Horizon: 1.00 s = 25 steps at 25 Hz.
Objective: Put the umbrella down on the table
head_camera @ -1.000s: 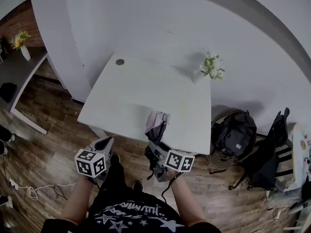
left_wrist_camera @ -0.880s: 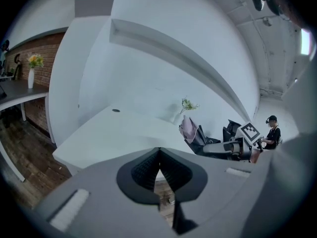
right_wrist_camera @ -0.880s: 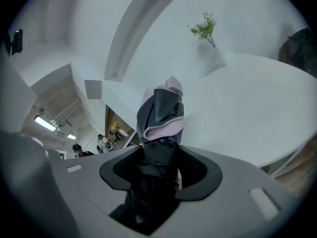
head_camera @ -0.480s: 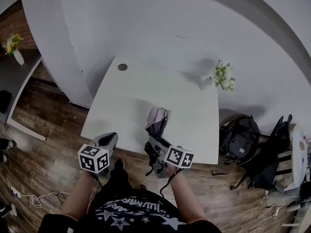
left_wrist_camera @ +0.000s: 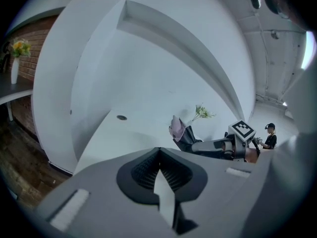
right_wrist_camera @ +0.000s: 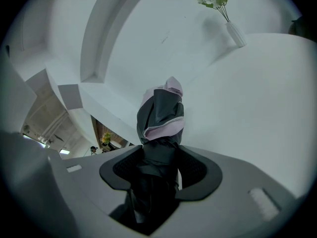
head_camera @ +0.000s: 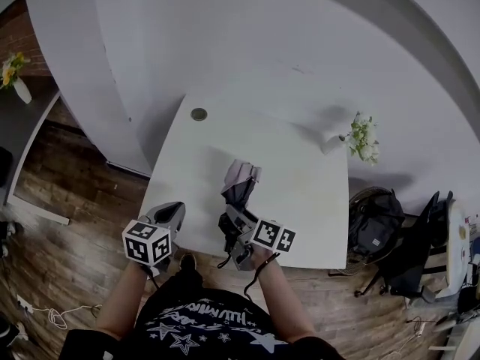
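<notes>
Gripping a folded grey-and-pink umbrella by its dark lower end in the right gripper, over the white desk's near edge, seemingly just clear of the top; holding the left gripper pinched together, empty, at the near left corner; with a flower vase at the far right corner.

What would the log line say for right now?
right gripper: shut on folded umbrella | left gripper: shut, empty | umbrella: over table, not released
</notes>
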Motion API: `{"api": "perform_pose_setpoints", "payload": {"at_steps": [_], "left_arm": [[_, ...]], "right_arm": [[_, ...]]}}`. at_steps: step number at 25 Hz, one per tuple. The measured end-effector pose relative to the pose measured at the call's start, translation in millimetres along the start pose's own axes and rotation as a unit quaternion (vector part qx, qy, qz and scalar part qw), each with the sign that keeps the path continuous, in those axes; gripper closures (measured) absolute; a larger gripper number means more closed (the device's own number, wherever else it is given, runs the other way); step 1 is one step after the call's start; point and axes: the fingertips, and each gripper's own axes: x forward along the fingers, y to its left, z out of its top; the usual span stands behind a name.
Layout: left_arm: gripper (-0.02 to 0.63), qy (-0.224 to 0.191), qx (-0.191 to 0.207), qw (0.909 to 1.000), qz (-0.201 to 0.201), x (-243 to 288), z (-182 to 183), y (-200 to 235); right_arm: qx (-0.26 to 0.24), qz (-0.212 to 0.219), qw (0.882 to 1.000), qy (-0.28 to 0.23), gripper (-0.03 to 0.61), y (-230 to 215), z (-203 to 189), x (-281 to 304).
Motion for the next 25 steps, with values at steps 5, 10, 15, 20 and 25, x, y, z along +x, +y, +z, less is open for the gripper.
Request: {"api": "perform_pose_setpoints", "payload": {"at_steps": [5, 10, 15, 20, 25], "left_arm": [[0.611, 0.004, 0.003, 1.0000, -0.008, 9, 16, 26], [0.611, 0.008, -0.002, 0.9998, -0.016, 16, 25, 48], [0.611, 0.016, -0.008, 0.9996, -0.021, 22, 24, 68], [0.611, 0.022, -0.017, 0.9994, -0.022, 28, 24, 82], [0.611, 0.024, -0.025, 0.9992, -0.021, 34, 26, 94]], "right_arm": [[0.016, -0.011, 1.000, 0.006, 0.342, 11, 4, 39], [0.020, -0.024, 0.999, 0.013, 0.342, 20, 6, 75], [0.028, -0.037, 0.999, 0.024, 0.342, 20, 5, 109], [0.024, -0.064, 0.997, 0.030, 0.342, 11, 5, 132], [0.022, -0.089, 0.995, 0.025, 0.342, 4, 11, 146]]}}
